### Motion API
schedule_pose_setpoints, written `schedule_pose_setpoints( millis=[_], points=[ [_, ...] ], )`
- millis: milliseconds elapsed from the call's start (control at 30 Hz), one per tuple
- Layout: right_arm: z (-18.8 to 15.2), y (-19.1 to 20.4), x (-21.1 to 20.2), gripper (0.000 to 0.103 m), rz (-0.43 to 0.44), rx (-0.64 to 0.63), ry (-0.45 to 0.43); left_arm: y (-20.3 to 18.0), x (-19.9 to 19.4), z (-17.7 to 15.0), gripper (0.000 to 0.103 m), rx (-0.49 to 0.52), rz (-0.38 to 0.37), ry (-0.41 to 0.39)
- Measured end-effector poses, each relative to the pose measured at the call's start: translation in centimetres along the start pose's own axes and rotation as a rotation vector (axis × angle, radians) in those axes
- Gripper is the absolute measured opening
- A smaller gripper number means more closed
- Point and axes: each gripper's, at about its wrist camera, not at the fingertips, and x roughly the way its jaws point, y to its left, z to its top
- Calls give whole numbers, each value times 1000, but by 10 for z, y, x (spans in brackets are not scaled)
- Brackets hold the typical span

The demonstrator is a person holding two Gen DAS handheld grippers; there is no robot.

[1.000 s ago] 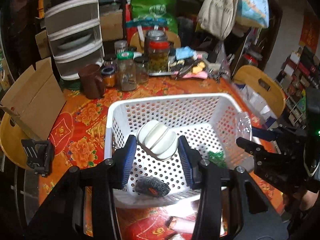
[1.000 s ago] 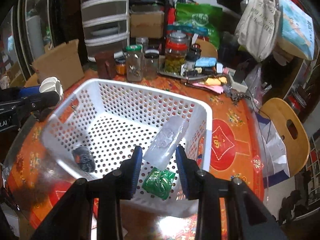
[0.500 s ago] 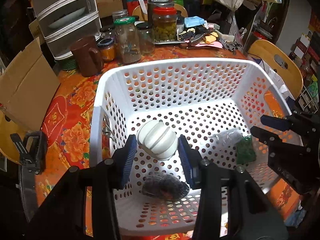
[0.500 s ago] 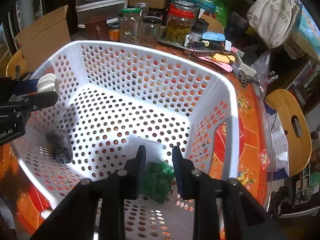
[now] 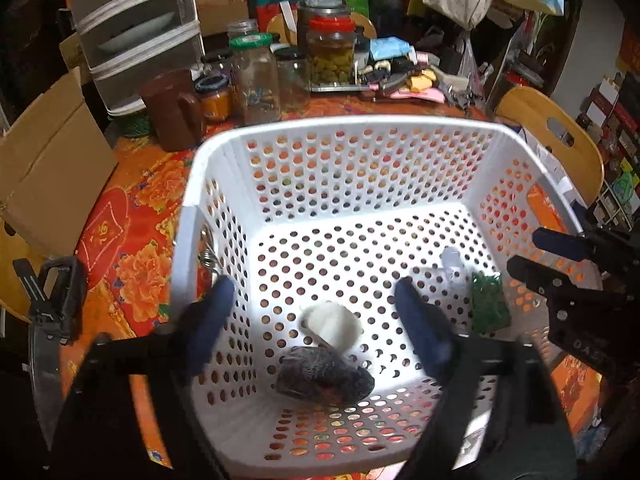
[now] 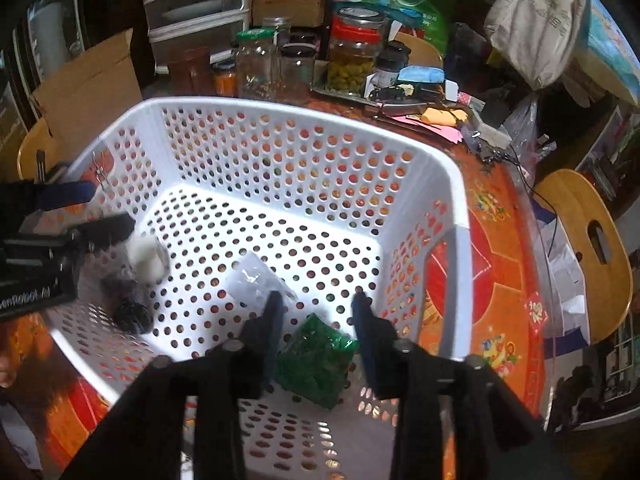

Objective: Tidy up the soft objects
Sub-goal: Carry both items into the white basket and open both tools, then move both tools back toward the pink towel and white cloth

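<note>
A white perforated basket (image 5: 340, 128) (image 6: 300, 112) stands on the orange flowered tablecloth. On its floor lie a white ridged soft object (image 5: 332, 326) (image 6: 148, 258), a dark knitted bundle (image 5: 324, 374) (image 6: 126, 308) and a clear plastic bag with green contents (image 5: 486, 304) (image 6: 316, 360). My left gripper (image 5: 316, 304) is open and empty above the white object. My right gripper (image 6: 316, 312) is open and empty above the green bag; it also shows in the left wrist view (image 5: 560, 256).
Glass jars (image 5: 256, 76), a brown jug (image 5: 176, 108) and clutter stand behind the basket. A cardboard box (image 5: 52, 168) is at the left, a plastic drawer unit (image 5: 136, 32) behind it. Wooden chairs (image 6: 584, 240) stand at the right.
My left gripper opened and the white object dropped to the basket floor beside the dark bundle. My right gripper opened and let go of the plastic bag, which now lies flat.
</note>
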Motion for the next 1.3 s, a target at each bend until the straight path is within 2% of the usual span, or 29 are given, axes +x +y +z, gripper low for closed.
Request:
schedule_pose_setpoints(
  millis=[67, 167, 233, 267, 433, 533, 767, 867, 967, 1100, 1300],
  points=[
    [-1, -3, -8, 42, 12, 14, -22, -1, -9, -1, 87, 0, -2, -24],
    [-4, -9, -24, 55, 19, 35, -59, 1, -30, -2, 92, -4, -10, -66],
    [-8, -14, -38, 67, 24, 51, -95, 2, -46, -6, 100, -3, -21, -98],
    [-11, -16, -47, 70, 26, 60, -116, 2, -53, -8, 102, -4, -21, -109],
    [-27, -19, -83, 88, 43, 97, -202, 0, -99, -27, 103, 8, -20, -182],
    [-38, -17, -101, 95, 44, 102, -252, -1, -126, -44, 103, -1, -28, -218],
    [-68, -9, -144, 98, 65, 102, -356, -9, -178, -88, 103, 31, 0, -312],
    [-82, -3, -159, 98, 41, 95, -386, -10, -197, -108, 103, 27, -4, -343],
    [-99, 1, -173, 98, 61, 91, -417, -8, -215, -126, 103, 5, -25, -368],
    [-122, 11, -186, 99, 69, 85, -451, -7, -228, -146, 103, 0, -28, -381],
    [-148, 20, -183, 100, 76, 85, -446, -6, -231, -174, 103, 8, 5, -392]
  ],
)
